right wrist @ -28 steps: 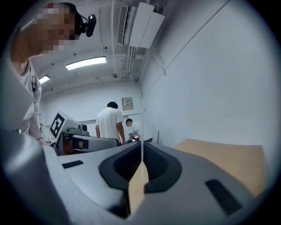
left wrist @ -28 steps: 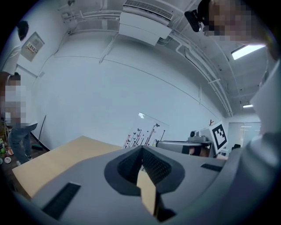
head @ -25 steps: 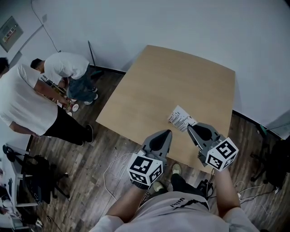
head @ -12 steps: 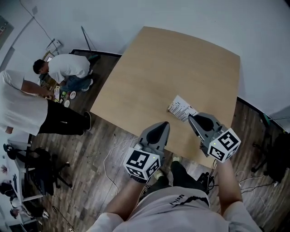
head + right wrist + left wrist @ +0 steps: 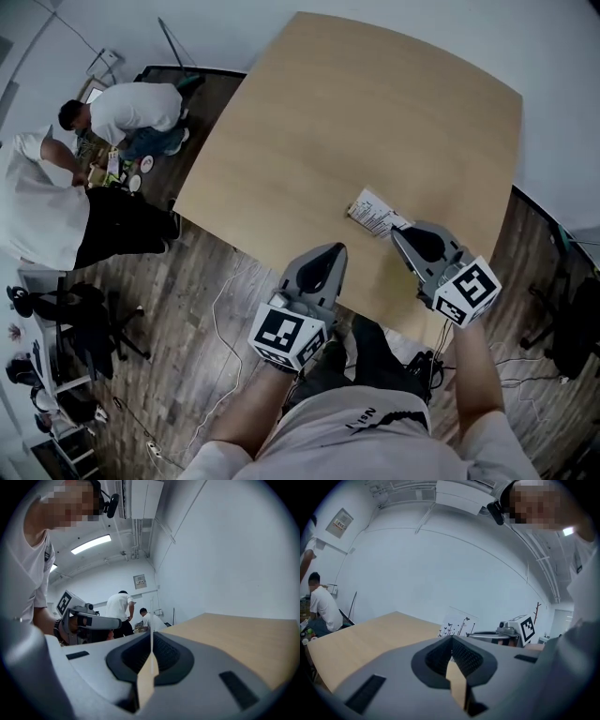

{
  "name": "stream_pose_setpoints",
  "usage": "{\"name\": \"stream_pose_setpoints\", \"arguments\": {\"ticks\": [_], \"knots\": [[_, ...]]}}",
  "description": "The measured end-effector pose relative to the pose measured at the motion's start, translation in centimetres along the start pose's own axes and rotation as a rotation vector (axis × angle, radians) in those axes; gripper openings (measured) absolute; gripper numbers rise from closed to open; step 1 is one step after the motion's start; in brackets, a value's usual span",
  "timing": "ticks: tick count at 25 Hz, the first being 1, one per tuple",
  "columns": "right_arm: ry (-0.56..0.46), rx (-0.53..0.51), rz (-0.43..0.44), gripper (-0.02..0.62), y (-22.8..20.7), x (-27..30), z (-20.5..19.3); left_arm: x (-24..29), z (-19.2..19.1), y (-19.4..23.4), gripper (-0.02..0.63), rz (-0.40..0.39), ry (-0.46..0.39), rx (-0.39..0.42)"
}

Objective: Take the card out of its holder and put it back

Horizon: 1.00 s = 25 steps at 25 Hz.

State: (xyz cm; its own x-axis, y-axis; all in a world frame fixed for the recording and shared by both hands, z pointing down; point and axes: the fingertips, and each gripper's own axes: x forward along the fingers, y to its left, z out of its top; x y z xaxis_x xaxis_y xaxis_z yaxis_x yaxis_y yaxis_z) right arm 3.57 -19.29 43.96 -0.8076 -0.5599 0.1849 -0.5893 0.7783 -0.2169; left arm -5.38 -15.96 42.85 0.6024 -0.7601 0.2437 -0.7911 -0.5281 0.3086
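Left gripper and right gripper, jaws together and empty, hover by the card holder lying on the table; approaching unopened could shove it away.

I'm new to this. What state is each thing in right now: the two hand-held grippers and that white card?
Left gripper: fingers shut together, nothing between them, tip over the table.
Right gripper: fingers shut on the card's thin edge.
Card: pinched at one corner by the right gripper, tilted up; whether it sits in its holder cannot be told.
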Motion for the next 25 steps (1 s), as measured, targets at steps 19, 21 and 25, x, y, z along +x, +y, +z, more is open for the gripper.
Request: {"name": "stream_pose_setpoints", "arguments": {"ticks": [19,21,25], "knots": [[0.080,0.030,0.070,0.026,-5.3,5.5,-10.2,4.1,-6.4,4.0,0.012,0.078,0.119,-0.052],[0.082,0.037,0.076,0.026,-5.5,5.6,-10.7,4.3,-6.8,4.0,0.012,0.081,0.128,-0.056],[0.085,0.041,0.086,0.025,-5.9,5.7,-11.7,4.9,-7.6,4.1,0.012,0.085,0.141,-0.063]]}}
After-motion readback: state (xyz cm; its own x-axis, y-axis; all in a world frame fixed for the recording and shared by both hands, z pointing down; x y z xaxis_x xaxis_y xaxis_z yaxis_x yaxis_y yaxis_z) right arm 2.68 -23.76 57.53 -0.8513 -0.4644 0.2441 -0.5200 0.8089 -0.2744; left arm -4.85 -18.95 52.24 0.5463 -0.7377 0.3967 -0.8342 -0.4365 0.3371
